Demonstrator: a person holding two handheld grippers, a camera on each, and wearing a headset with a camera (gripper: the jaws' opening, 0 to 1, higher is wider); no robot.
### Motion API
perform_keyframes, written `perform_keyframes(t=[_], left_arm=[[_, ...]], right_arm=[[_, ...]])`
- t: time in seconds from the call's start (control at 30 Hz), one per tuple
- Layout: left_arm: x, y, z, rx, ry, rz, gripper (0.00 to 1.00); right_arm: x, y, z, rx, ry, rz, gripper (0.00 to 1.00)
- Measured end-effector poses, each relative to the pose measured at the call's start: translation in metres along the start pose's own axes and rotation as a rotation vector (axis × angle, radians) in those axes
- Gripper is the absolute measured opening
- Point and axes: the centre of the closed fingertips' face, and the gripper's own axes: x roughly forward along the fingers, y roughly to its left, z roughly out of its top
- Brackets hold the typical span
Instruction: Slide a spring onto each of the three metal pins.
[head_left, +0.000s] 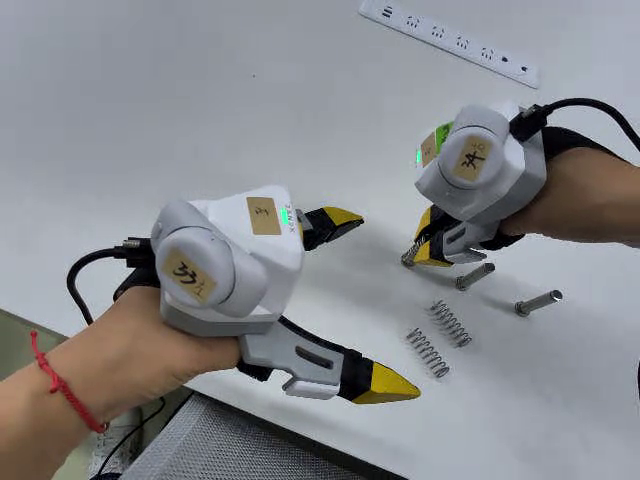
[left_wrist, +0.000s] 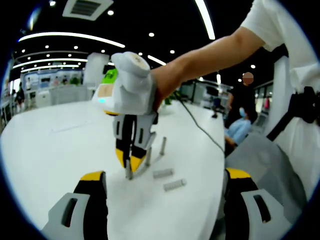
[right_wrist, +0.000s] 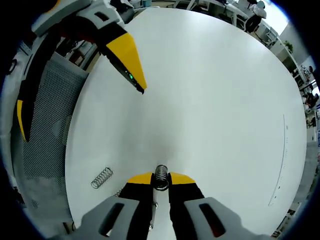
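Observation:
My right gripper is shut on a coiled spring, tips down just above the white table; a grey metal end pokes out below the jaws. Two bare metal pins lie on the table right of it. Two loose springs lie in front of the pins. My left gripper is wide open and holds nothing, pointing toward the right gripper from the near left. The loose springs lie between its jaws' line of sight.
A white power strip lies at the table's far right. The table's front edge runs diagonally under my left hand, with a grey mesh surface and a black cable below it. Seated people are in the background.

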Motion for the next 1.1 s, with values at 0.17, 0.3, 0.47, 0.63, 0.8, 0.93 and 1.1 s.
perform_keyframes(t=[0.17, 0.3, 0.47, 0.63, 0.8, 0.93, 1.1], left_arm=[[0.000, 0.001, 0.000, 0.000, -0.002, 0.002, 0.98], [-0.001, 0.001, 0.001, 0.000, -0.004, 0.002, 0.98], [0.000, 0.001, 0.001, 0.002, -0.004, 0.002, 0.98], [0.000, 0.000, 0.001, 0.001, 0.000, 0.000, 0.98], [0.000, -0.001, 0.002, 0.006, 0.003, -0.002, 0.98], [0.000, -0.001, 0.002, 0.012, 0.009, -0.006, 0.97], [0.000, -0.002, 0.002, 0.020, 0.021, -0.009, 0.97]], right_arm=[[0.002, 0.000, 0.001, 0.006, -0.004, -0.002, 0.12], [0.002, 0.003, 0.002, 0.007, -0.005, 0.001, 0.12], [0.005, 0.001, 0.002, 0.012, -0.011, 0.002, 0.13], [0.004, 0.000, 0.004, 0.015, -0.022, -0.003, 0.17], [0.001, 0.001, 0.007, 0.027, -0.043, -0.010, 0.20], [-0.004, 0.001, 0.009, 0.035, -0.061, -0.023, 0.23], [-0.013, -0.001, 0.011, 0.056, -0.100, -0.050, 0.26]])
